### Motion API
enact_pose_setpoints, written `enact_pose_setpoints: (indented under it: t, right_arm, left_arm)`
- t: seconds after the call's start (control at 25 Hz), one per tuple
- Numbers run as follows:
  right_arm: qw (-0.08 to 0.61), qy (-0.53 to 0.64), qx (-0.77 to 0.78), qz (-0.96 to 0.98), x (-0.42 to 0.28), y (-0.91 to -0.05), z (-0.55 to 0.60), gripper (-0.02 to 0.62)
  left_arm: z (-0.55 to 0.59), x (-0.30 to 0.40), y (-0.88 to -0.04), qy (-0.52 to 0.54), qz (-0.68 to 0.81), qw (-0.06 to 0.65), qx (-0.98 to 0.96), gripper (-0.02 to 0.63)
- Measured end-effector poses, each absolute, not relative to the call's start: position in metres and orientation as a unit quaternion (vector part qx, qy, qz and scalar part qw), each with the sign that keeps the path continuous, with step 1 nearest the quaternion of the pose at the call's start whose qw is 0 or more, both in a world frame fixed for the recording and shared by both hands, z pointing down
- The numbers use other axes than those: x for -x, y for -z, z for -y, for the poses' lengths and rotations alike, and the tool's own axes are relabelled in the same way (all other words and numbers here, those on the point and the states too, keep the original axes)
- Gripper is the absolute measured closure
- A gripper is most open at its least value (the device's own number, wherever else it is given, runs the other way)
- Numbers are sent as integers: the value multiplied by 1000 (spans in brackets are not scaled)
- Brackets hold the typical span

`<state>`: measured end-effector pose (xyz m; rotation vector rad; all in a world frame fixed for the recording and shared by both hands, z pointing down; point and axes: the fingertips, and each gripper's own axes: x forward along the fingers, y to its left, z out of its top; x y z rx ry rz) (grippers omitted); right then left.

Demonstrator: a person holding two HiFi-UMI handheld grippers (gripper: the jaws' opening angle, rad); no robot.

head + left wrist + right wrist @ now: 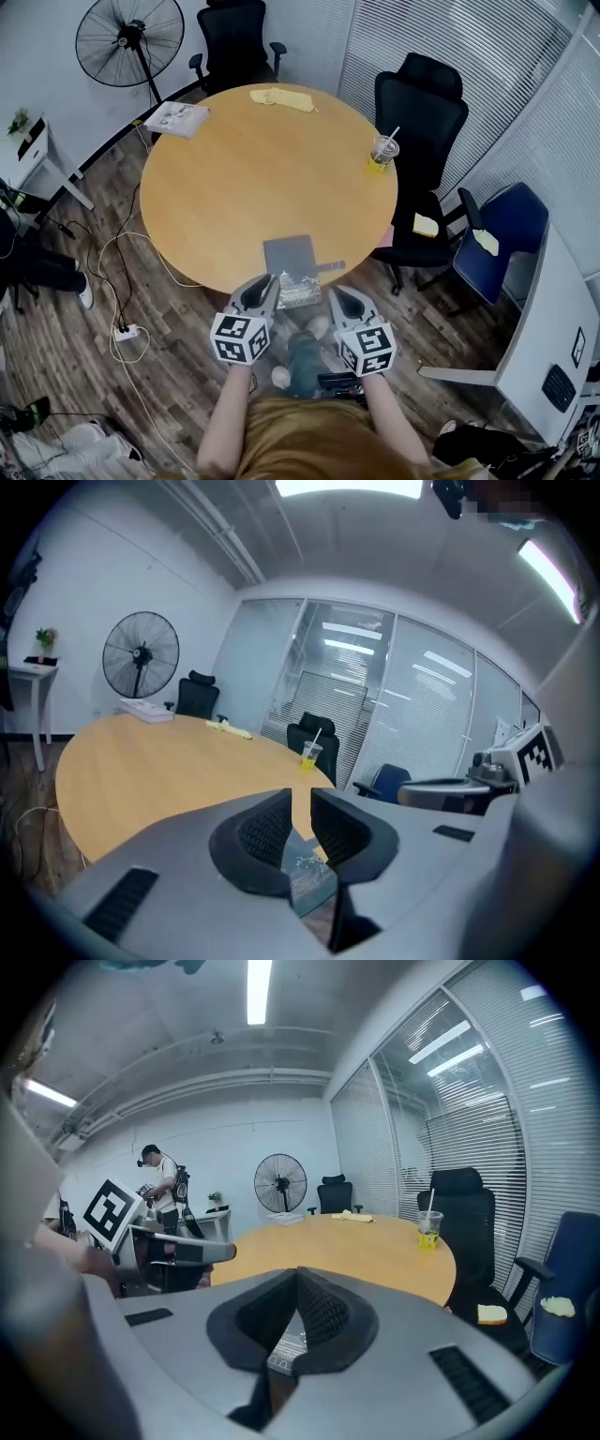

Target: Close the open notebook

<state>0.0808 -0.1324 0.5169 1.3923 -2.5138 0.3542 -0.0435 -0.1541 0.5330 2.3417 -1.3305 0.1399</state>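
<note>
Left gripper view: left gripper [300,803] fingers are slightly spread, a narrow slot with nothing in it. They touch nothing. The notebook [309,876] shows below, through the gap. I also see the left gripper [263,284] in head view, above the notebook's near-left corner.

Right gripper view: right gripper [298,1281] fingers are pressed together at the tips and hold nothing. The notebook [285,1350] is again visible underneath. In head view the right gripper [337,292] sits just off the notebook's near-right corner.

The notebook [290,255] is at the table's [216,187] 6 o'clock rim, right in front of me. Its far panel is plain grey and its near panel is printed. The near panel reaches the rim, maybe just past it. I can't tell from here whether it's fully shut. A small dark bar-shaped item [330,266] lies just beside it at its 3 o'clock.

Rest of the table, from centre:
- a cup with straw [382,150] at 2 o'clock near the rim
- a yellow cloth [281,97] at 12
- a stack of papers [176,118] at 10 to 11

The middle of the table is open.

Around the table:
- a black chair [427,103] behind the cup
- a blue chair [506,225] at 4
- cables and a power strip [125,331] on the floor at 8
</note>
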Motion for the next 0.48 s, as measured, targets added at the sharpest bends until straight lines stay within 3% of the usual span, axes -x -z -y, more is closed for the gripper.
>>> enact_pose_setpoints:
  t: [0.48]
  right_arm:
    - [124,-86,-458,876,-56,-497,95,584]
  left_arm:
    - [121,68,-473,6,489,180,-853,532]
